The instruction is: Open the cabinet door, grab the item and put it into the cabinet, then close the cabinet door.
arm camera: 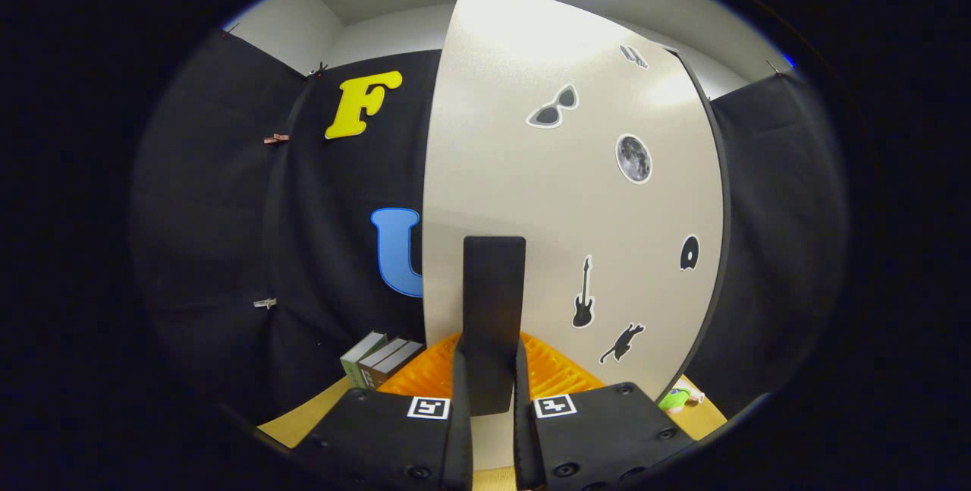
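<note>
- Cabinet door (561, 195): a pale panel carrying dark stickers (sunglasses, a moon, a guitar, a cat). It stands just ahead of the gripper and appears swung to an angle; whether it is opening or closing cannot be told from this moment.
- Handle (493, 309): a dark upright bar mounted on the door, running down between the two fingers.
- Gripper (491, 400): the fingers are drawn close together with the handle between them, and both appear to press on its lower part.
- Item to be stowed: probably the small green object (674, 398) lying on the tabletop (303, 423) just past the door's lower right corner, apart from the gripper. Its identity is too small to confirm.
- Other objects: an orange ribbed tray (554, 373) lies beyond the fingers at the door's foot; a few books (379, 358) stand beside it on the left.
- Step in hand, as a judgement: door operation by the handle. With the green object outside the cabinet, this reads as the opening step.
- Next move calls for: following the door's arc about its hinge while keeping the clamp square on the handle, then releasing once the opening is wide enough to reach in.
</note>
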`<state>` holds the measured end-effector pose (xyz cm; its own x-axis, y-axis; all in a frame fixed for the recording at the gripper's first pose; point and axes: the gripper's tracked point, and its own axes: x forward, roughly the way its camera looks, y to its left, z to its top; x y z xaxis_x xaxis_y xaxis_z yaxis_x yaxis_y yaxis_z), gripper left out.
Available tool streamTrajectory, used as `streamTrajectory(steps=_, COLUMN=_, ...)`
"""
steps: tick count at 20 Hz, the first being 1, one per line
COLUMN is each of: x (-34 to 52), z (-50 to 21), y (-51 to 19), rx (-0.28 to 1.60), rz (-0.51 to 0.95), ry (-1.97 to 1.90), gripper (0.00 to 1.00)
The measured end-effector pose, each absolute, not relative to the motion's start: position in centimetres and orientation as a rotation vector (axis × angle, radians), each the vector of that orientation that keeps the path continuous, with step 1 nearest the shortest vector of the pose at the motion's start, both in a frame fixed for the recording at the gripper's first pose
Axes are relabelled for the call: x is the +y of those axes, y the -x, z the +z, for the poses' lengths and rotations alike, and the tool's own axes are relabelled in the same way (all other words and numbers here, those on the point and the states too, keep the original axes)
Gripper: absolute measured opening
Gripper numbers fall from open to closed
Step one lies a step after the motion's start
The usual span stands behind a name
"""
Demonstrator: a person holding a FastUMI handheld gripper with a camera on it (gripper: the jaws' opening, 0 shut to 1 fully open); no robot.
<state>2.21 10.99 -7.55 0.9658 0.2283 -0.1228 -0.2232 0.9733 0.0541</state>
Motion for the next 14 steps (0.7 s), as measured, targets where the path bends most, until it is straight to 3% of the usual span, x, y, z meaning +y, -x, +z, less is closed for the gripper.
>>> streamTrajectory(steps=14, x=3.1, z=-6.3, y=6.8, rx=0.146, rz=0.535, ry=-0.046, gripper=0.25)
